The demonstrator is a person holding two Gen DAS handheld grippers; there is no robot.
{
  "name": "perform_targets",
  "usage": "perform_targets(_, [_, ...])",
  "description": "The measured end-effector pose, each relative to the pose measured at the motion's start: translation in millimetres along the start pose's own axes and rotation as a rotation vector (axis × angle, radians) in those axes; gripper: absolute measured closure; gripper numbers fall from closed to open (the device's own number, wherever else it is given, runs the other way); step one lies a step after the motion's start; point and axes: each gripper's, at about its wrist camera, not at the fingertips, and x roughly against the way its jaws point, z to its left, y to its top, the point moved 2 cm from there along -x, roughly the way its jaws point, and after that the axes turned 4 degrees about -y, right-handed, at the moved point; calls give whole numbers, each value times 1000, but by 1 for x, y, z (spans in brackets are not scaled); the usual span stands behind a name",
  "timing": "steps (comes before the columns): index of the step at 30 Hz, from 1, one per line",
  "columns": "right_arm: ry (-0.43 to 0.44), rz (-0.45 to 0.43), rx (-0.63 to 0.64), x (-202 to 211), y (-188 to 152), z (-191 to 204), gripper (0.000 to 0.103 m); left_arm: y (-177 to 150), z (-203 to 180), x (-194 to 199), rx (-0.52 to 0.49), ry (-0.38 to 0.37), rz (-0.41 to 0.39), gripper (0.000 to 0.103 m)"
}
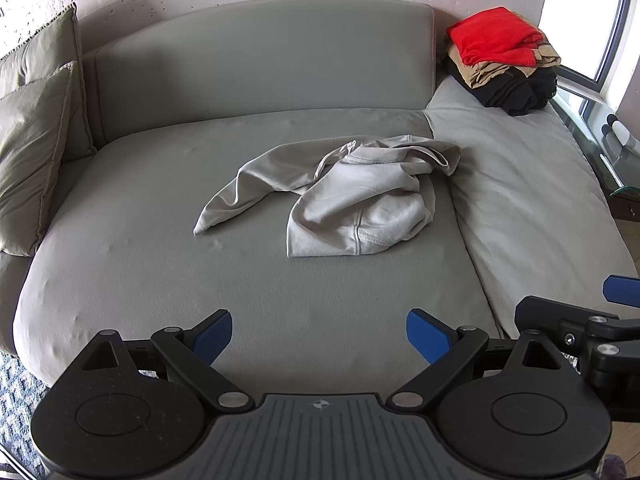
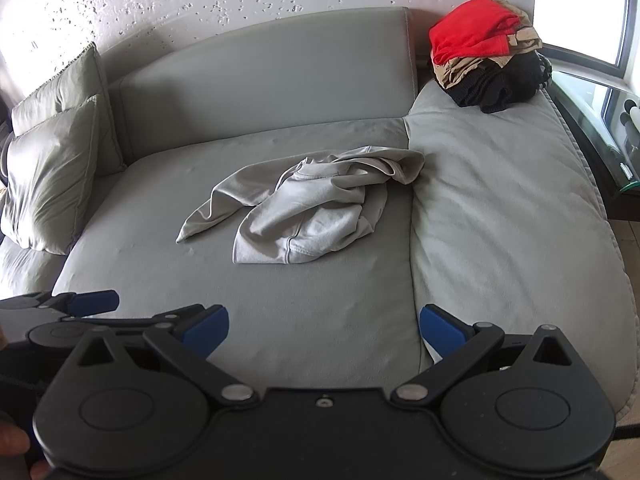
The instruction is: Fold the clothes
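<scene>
1. The left gripper (image 1: 319, 336), a black two-finger tool with blue pads, is held low over the front edge of the wide grey fabric sofa seat (image 1: 160, 260), its fingers pointing toward the backrest. Its jaws are spread wide with nothing between them.
2. The right gripper (image 2: 324, 330), of the same build, sits just beside the left one at about the same height, also aimed at the backrest, spread wide and empty. Part of a hand shows at the lower left corner of the right wrist view.
3. A crumpled light grey sweatshirt (image 1: 344, 196) lies near the middle of the seat, well apart from both grippers. Its long axis runs roughly left to right; one sleeve trails toward the left front, the bunched body sits to the right, close to the seam with the paler cushion (image 1: 520, 184).
4. A stack of folded clothes, red on top of tan and black (image 1: 500, 56), rests on the far right corner.
</scene>
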Motion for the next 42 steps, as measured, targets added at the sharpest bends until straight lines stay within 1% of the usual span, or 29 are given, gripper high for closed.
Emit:
perform_targets(32, [4,5,-17,-2,0,-3,0,-2,-1,-4,1,-4,10,9])
perform_targets(34, [10,3,-37,-4,0,-6,0,-1,1,-5,0,-1,6,9])
perform_targets(38, [21,-18,-102,-9,6,-20,0,3,16,-9,9,16,-35,9])
perform_targets(40, [40,-34,-149,-14,10,-29,0,6,26,-13,18,29,-58,12])
perform_targets(42, [78,-59,-212,-20,16,-41,0,12,38,-21,31,47,-69,19])
